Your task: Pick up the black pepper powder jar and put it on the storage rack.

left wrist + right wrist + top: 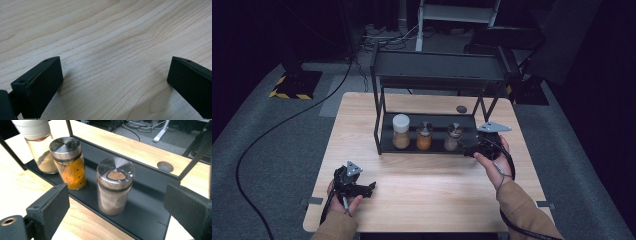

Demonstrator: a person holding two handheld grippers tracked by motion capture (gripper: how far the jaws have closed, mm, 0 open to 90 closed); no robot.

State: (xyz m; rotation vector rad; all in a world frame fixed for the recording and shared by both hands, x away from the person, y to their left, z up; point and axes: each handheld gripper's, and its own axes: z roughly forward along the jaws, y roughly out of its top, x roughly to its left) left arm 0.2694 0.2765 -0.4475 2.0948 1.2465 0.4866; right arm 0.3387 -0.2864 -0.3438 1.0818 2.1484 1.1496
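Observation:
Three spice jars stand in a row on the lower shelf of a black rack (382, 145). A white-lidded jar of tan powder (401, 131) (37, 145) is at the left. A steel-lidded jar of orange powder (424, 136) (68, 162) is in the middle. A steel-lidded jar of brown powder (454, 136) (113, 187) is at the right. My right gripper (466, 148) (116, 188) is open just right of the brown jar, its pads clear of the glass. My left gripper (371, 188) (115, 67) rests open on the bare tabletop at the front left, with nothing between its jaws.
The rack's upper shelf (437, 67) overhangs the jars, and thin black posts stand at its corners. A round hole (461, 108) (165, 166) is in the wooden table (427, 190) behind the rack. Cables run over the grey floor to the left and behind.

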